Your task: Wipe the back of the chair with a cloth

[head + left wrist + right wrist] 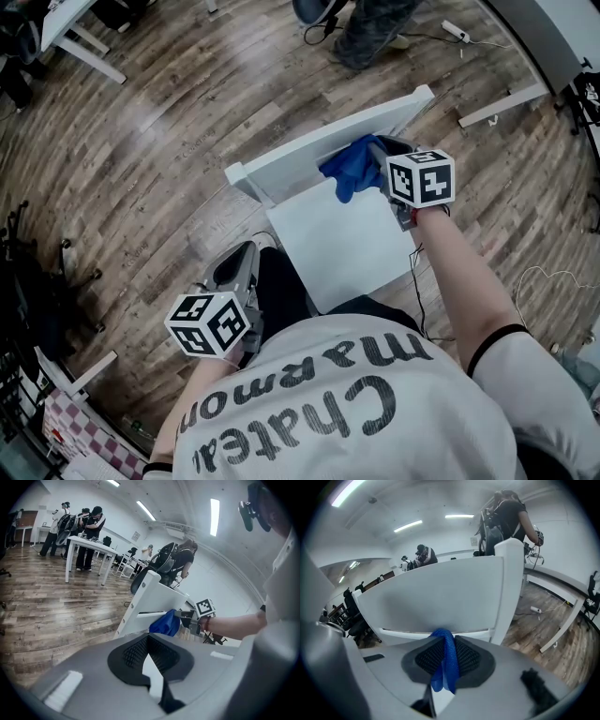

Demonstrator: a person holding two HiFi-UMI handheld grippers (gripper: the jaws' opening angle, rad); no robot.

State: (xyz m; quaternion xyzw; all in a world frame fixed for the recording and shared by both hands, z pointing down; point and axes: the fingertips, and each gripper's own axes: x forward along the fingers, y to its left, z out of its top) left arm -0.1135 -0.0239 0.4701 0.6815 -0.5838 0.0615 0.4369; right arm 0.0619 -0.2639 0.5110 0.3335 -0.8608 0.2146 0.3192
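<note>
Where one chair (347,244) stands, right gripper (445,643) pinches one cloth (349,167).

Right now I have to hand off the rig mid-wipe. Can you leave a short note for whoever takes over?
Left gripper: shut, empty, held low on the person's left, clear of the chair.
Right gripper: shut on the blue cloth, which sits at the lower edge of the white chair back, on the seat side.
Done: the cloth is gripped and brought to the back. How much has been wiped does not show.
Left: wipe the cloth along and up the rest of the back.
</note>
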